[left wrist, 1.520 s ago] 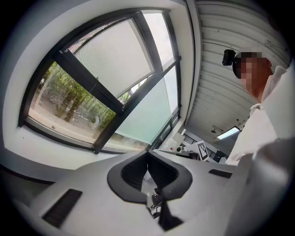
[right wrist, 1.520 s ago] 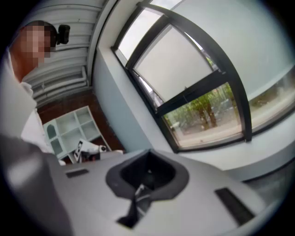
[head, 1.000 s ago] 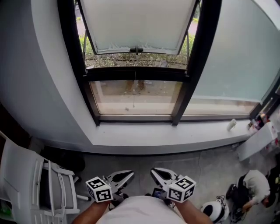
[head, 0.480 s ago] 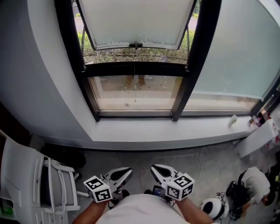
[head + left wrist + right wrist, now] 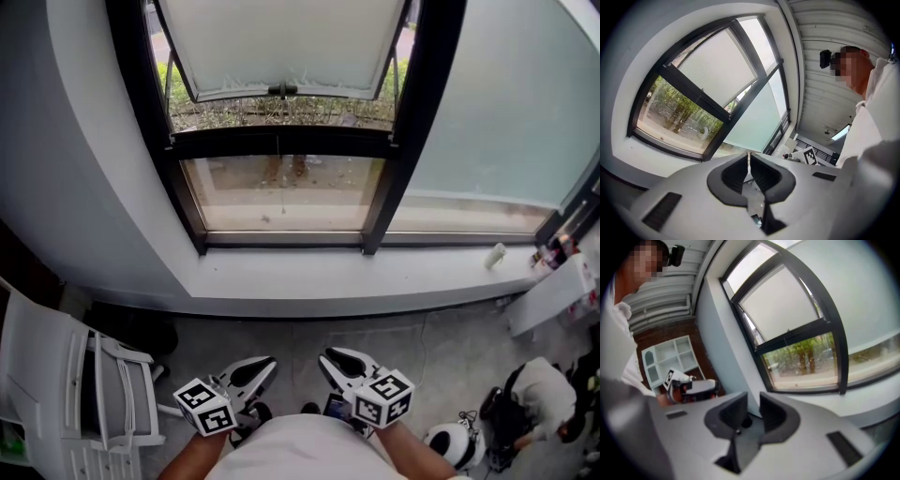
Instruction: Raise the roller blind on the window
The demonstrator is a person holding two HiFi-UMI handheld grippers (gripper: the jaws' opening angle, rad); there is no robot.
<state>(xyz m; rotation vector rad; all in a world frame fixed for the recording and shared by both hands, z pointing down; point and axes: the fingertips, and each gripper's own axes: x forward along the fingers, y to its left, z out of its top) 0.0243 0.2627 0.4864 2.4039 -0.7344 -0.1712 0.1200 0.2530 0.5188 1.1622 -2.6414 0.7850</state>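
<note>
The right grey, black-padded tongs (image 5: 753, 409) are opening from a closed pinch, with nothing between them. In the head view, the black-framed window (image 5: 281, 142) and its pale roller blind (image 5: 281, 42) sit higher and slightly further left than a second ago.

My left gripper (image 5: 749, 154) had its jaws pressed together with nothing between them. Beyond it stood the dark-framed window (image 5: 695, 92), its roller blind (image 5: 719, 70) covering the upper pane, trees (image 5: 677, 110) showing through the lower one. A marker cube (image 5: 810, 156) sat low right, beside my white shirt (image 5: 876, 126).
</note>
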